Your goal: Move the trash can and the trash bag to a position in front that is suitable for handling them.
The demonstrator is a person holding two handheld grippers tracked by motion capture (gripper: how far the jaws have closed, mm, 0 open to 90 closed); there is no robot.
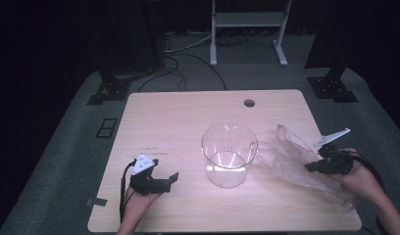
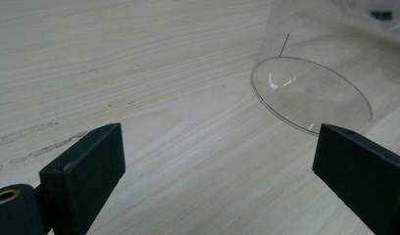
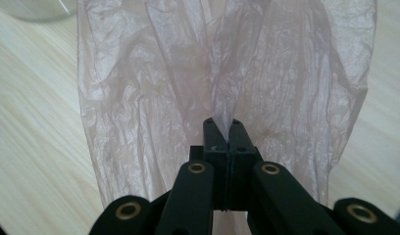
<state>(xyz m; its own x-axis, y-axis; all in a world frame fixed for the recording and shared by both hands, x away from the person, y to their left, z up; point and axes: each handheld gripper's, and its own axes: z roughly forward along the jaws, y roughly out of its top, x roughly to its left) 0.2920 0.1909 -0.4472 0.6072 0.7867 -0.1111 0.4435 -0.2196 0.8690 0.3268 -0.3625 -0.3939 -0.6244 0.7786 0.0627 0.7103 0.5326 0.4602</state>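
A clear plastic cylinder container (image 1: 229,154) stands upright in the middle of the wooden table (image 1: 178,117); its round base (image 2: 311,93) lies ahead of my left gripper. A thin translucent plastic bag (image 1: 296,161) lies crumpled to the container's right. My right gripper (image 1: 313,166) is shut on a fold of the bag (image 3: 222,73), with the film pinched between the jaws and spreading out beyond them. My left gripper (image 1: 172,180) hovers low over the table at the front left, open wide with nothing between its fingers (image 2: 90,166).
A round cable hole (image 1: 249,103) sits near the table's far edge. A small dark tab (image 1: 96,201) sticks out at the front left edge. Beyond the table are dark stand bases (image 1: 109,90), floor cables and a white frame (image 1: 247,29).
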